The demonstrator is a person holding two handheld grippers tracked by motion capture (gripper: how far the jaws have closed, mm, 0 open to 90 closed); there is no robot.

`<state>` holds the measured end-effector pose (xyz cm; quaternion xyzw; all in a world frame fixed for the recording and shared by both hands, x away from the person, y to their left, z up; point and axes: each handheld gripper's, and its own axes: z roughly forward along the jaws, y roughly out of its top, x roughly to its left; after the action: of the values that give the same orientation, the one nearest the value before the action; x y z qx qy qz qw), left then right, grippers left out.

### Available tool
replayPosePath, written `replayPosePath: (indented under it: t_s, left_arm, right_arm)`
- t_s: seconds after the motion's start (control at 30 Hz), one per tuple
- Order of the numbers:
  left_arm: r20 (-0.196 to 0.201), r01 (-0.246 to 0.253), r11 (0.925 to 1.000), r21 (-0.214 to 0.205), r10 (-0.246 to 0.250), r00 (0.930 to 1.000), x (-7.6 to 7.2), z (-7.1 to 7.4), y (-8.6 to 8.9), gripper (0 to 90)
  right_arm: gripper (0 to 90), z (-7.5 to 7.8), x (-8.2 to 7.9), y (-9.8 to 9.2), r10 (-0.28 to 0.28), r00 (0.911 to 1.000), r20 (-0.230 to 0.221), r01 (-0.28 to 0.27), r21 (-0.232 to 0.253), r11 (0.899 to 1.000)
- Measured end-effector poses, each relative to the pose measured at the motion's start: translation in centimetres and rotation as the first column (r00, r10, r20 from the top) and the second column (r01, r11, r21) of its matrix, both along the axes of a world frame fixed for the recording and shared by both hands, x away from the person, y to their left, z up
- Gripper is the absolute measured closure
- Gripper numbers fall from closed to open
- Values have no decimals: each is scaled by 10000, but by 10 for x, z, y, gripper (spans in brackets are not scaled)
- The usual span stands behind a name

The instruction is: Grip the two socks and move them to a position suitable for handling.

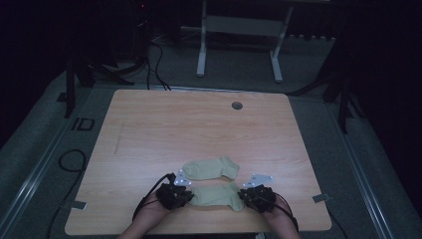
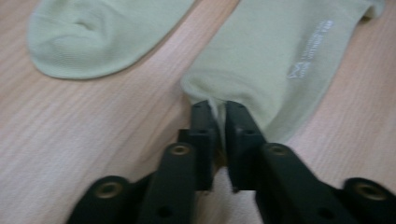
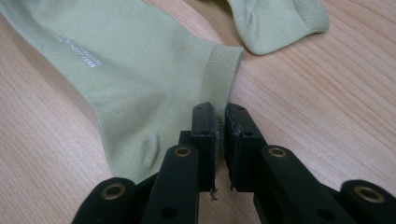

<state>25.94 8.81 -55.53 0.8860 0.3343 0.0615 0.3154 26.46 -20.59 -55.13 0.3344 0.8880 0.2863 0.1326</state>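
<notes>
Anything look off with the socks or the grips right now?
Nothing stands out. The left gripper pinches the near sock at its toe, the right gripper at its cuff; the far sock lies flat.

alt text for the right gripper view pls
The right gripper is shut on the ribbed cuff of a pale green sock lying flat on a wooden table. A second matching sock lies just beyond.

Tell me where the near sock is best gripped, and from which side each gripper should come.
By its two ends. The near sock lies flat and lengthwise across the table, so each end offers a thin edge. The left gripper pinches the toe end from the left; the right gripper pinches the ribbed cuff from the right. That seems sound, clear of the far sock.
</notes>
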Motion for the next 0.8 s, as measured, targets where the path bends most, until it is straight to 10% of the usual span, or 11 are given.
replayPosePath:
  t_s: [0.8]
  left_arm:
    - [926,-632,9947,-813,706,9932,9,54,25,889]
  right_arm:
    - [845,63,17,8,370,9957,844,-450,949,9945]
